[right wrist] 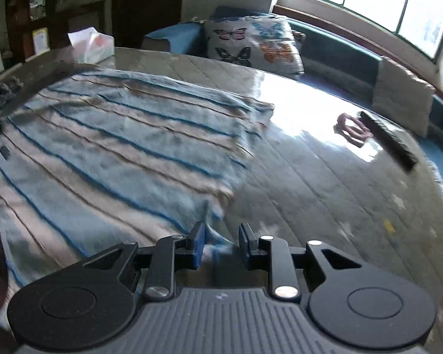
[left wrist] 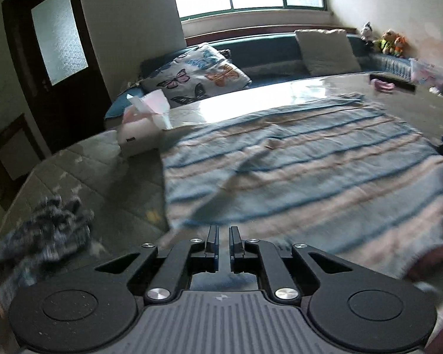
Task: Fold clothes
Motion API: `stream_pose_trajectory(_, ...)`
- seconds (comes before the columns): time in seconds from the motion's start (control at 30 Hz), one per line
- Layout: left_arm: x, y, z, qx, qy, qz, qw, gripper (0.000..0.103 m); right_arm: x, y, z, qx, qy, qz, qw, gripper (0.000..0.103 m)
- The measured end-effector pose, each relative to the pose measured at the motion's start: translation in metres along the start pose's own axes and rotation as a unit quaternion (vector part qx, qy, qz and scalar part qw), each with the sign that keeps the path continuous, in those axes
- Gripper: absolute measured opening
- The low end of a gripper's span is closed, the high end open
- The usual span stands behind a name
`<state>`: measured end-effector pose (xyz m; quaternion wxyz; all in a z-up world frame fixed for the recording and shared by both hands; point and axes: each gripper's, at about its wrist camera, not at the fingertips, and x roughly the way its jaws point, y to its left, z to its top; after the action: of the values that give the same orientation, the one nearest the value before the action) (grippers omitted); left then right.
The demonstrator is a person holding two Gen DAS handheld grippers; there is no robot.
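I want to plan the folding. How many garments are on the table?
2: a striped garment spread flat at the centre, and a dark crumpled garment near the table's left edge. Others may be hidden.

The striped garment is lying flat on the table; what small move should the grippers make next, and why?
Probably close the right gripper on the striped garment: its corner lies between the open jaws, not yet pinched. The left gripper, jaws nearly shut, sits at the near edge; whether it holds cloth is unclear.
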<state>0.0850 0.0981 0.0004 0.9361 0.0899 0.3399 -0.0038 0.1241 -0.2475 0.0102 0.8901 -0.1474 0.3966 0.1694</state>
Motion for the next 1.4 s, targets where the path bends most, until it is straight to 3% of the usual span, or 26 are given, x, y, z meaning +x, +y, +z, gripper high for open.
stream_pose_trajectory(0.17, -0.027, -0.024, -0.024, 0.014, -0.014, -0.018, 0.9997, 0.009, -0.028, 0.012, -0.010, -0.004, -0.034, 0.000, 0.999, 0.026)
stream_pose_trajectory(0.23, -0.035, -0.033, -0.031, 0.022, -0.016, -0.022, 0.9994, 0.009, -0.038, 0.024, -0.013, -0.013, -0.042, 0.029, 0.999, 0.026)
stream_pose_trajectory(0.33, -0.045, -0.045, -0.043, 0.033, -0.020, -0.030, 0.9988, 0.009, -0.047, 0.045, -0.023, -0.032, -0.040, 0.074, 0.996, 0.036)
stream_pose_trajectory(0.6, -0.069, -0.062, -0.068, 0.054, -0.024, -0.061, 0.9964, 0.006, -0.069, 0.094, -0.061, -0.113, -0.010, 0.149, 0.982, 0.040)
stream_pose_trajectory(0.77, -0.085, -0.072, -0.076, 0.087, -0.023, -0.091, 0.9918, 0.006, -0.090, 0.106, -0.073, -0.161, -0.008, 0.154, 0.975, 0.040)
stream_pose_trajectory(0.9, -0.094, -0.074, -0.069, 0.098, -0.024, -0.118, 0.9878, 0.009, -0.098, 0.107, -0.062, -0.156, -0.031, 0.156, 0.975, 0.040)
stream_pose_trajectory(1.03, -0.097, -0.076, -0.054, 0.098, -0.048, -0.115, 0.9873, 0.009, -0.087, 0.113, -0.049, -0.133, -0.047, 0.158, 0.977, 0.040)
stream_pose_trajectory(1.17, -0.081, -0.085, -0.051, 0.086, -0.035, -0.127, 0.9876, 0.009, -0.074, 0.123, -0.052, -0.137, -0.036, 0.168, 0.976, 0.040)
stream_pose_trajectory(1.4, -0.081, -0.104, -0.063, 0.116, -0.013, -0.173, 0.9780, 0.009, -0.081, 0.119, -0.065, -0.133, -0.020, 0.185, 0.973, 0.041)
